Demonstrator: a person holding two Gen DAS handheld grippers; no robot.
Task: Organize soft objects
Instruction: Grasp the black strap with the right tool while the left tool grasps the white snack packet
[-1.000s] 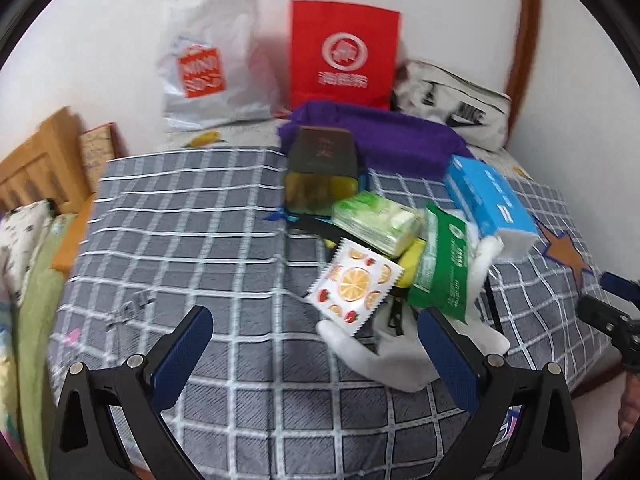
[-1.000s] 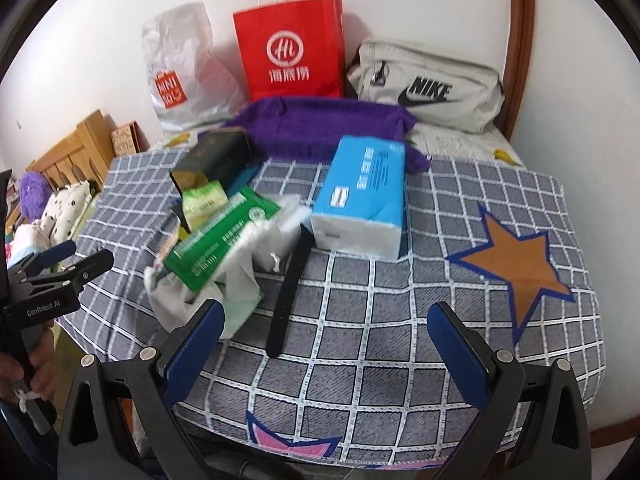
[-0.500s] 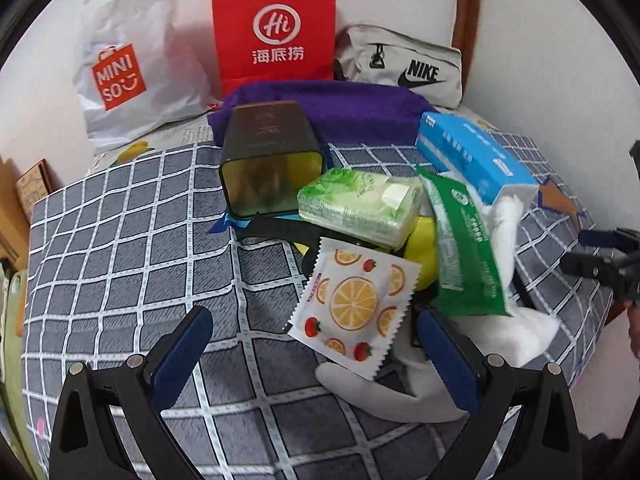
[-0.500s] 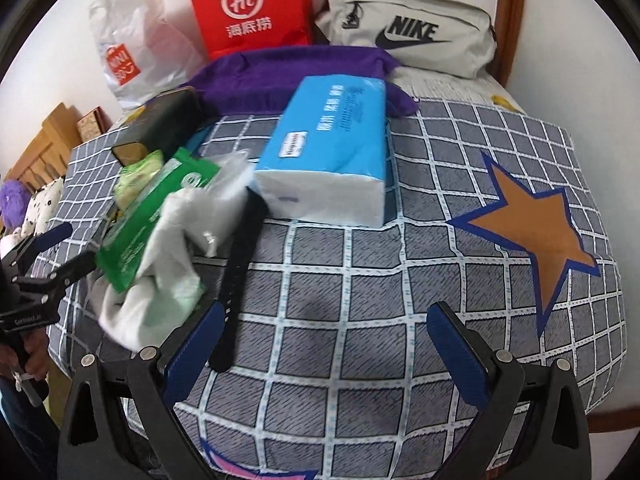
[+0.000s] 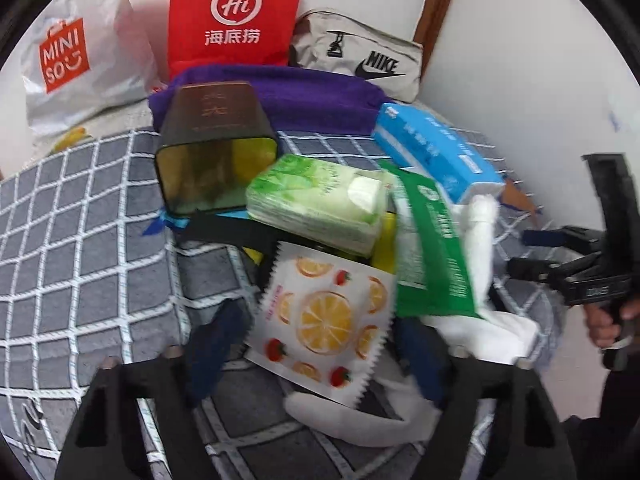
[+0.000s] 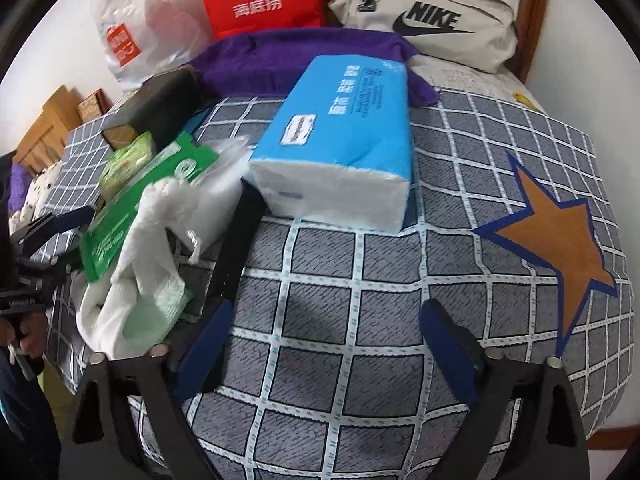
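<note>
A pile of soft goods lies on the checked bedspread (image 6: pixel 360 308). My left gripper (image 5: pixel 320 352) hangs low over it, and its jaws are closing with the orange-print sachet (image 5: pixel 324 320) between the pads, not visibly pressed. Behind the sachet lie a pale green wipes pack (image 5: pixel 320 204), a green packet (image 5: pixel 436 256) and white cloth (image 5: pixel 496 324). My right gripper (image 6: pixel 328 348) is open and closing slightly, with only bedspread between its fingers. The blue tissue pack (image 6: pixel 344 136) lies just ahead of it.
A dark tin box (image 5: pixel 212 148) and a black strap (image 6: pixel 236 240) sit in the pile. Purple towel (image 6: pixel 304 56), red paper bag (image 5: pixel 236 12), white Miniso bag (image 5: pixel 76 52) and Nike pouch (image 6: pixel 424 12) line the wall. The bed edge runs along the right.
Both grippers have sunk and come nearer the pile. The left jaws have narrowed around the orange-print sachet. The right jaws have narrowed a little.
</note>
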